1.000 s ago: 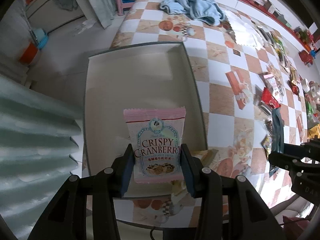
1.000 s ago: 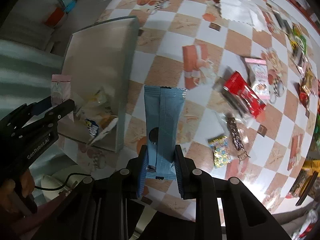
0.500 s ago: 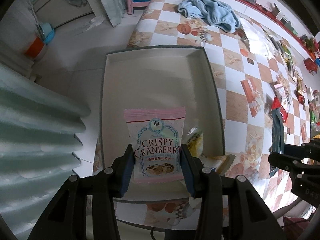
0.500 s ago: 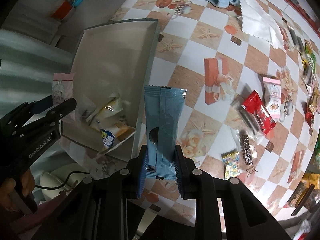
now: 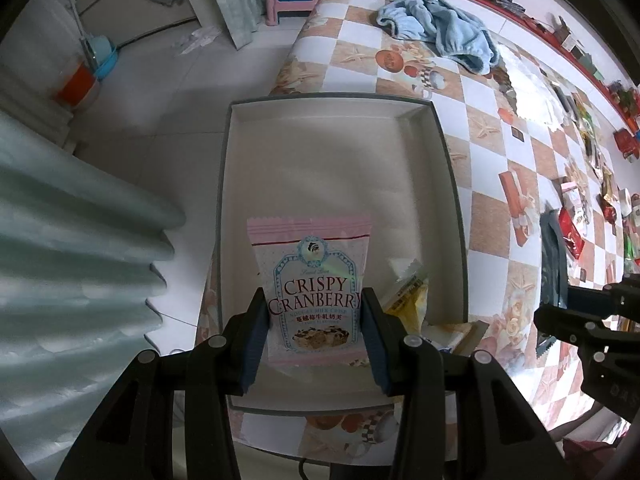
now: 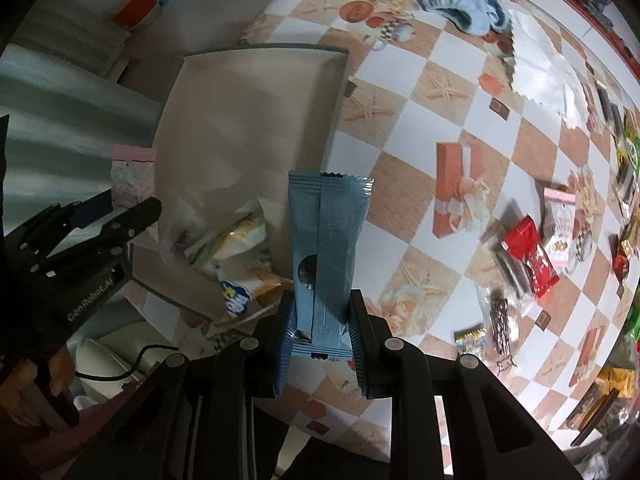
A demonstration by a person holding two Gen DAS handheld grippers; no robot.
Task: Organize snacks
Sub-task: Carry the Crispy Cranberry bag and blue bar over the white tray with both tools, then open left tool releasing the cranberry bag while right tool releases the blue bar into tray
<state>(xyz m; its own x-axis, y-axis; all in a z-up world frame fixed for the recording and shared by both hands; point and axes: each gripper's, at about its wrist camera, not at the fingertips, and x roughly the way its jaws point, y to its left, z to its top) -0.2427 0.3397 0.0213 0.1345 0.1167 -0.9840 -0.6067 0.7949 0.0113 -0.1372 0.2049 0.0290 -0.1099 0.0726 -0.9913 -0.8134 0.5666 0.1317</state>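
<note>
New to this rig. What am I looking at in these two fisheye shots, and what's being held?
There is no robot arm here. A person carries a handheld two-finger gripper in each hand, and each gripper has a fisheye camera looking forward along its fingers, so each picture is one gripper's own view, pointing down at a table.

In the left wrist view, the left gripper is shut on a pink Crispy Cranberry packet, held over a shallow white box at the table's edge.

In the right wrist view, the right gripper is shut on a long blue wrapper. The left gripper shows at that picture's left side, with part of the person's hand on its handle.

The box already holds a few yellow and white packets. On the checkered tablecloth lie more loose snacks, among them a red packet, and a blue towel.
</note>
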